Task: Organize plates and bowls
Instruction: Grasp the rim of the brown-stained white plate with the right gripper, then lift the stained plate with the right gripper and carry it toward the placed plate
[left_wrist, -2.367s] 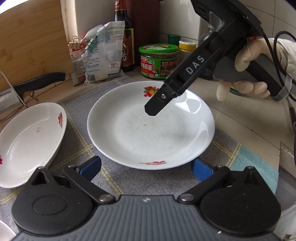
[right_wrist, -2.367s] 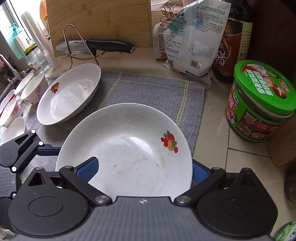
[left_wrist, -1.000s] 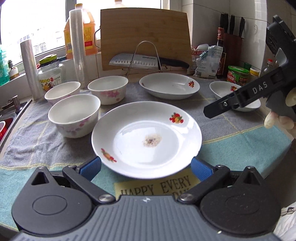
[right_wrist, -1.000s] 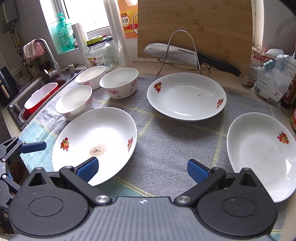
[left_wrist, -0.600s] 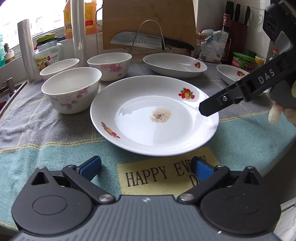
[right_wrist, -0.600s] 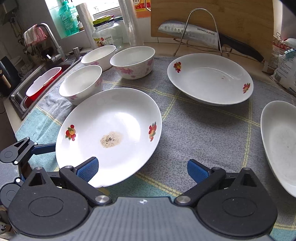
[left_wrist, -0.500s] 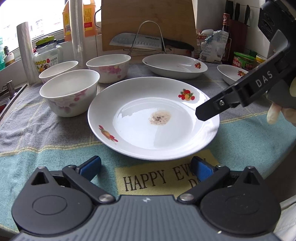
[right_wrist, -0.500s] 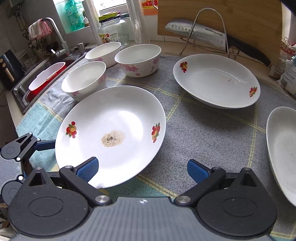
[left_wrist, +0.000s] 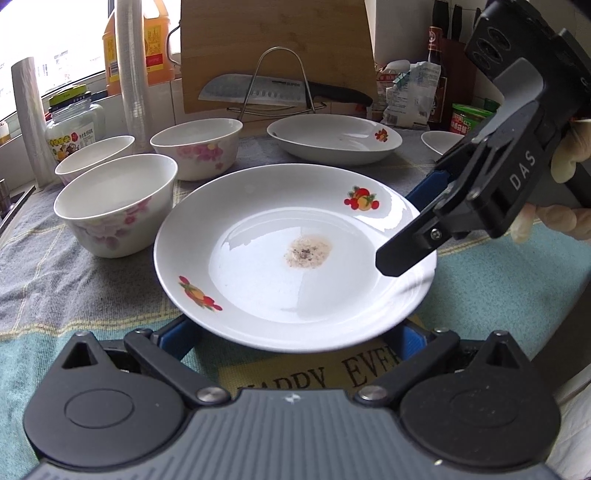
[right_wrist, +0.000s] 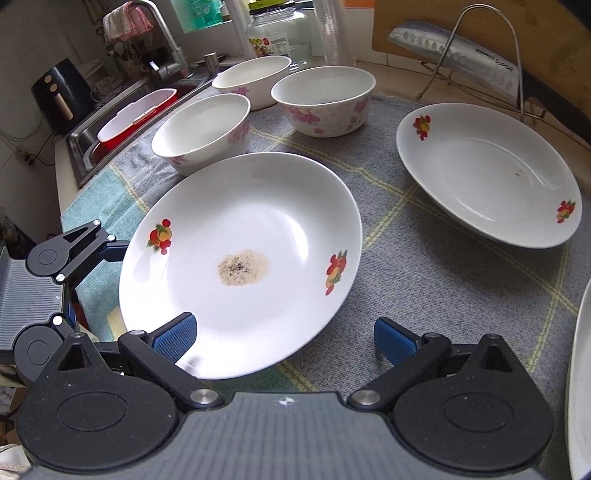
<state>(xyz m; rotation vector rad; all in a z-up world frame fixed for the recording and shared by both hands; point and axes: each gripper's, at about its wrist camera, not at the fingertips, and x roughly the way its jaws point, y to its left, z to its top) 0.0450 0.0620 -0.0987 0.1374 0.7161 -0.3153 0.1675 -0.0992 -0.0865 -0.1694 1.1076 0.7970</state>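
Left wrist view: near rim of the stained plate (left_wrist: 280, 258) covers both blue pads of the left tongs (left_wrist: 291, 334), so contact w/ the rim can't be judged; mat lettering (left_wrist: 351, 373) is partly covered by plate and tongs body. The right tongs (left_wrist: 417, 225) hide part of the small far-right plate (left_wrist: 439, 142). Right wrist view: a plate (right_wrist: 580, 387) is cut off at the right edge; sink (right_wrist: 110, 125) contents too small to ID.
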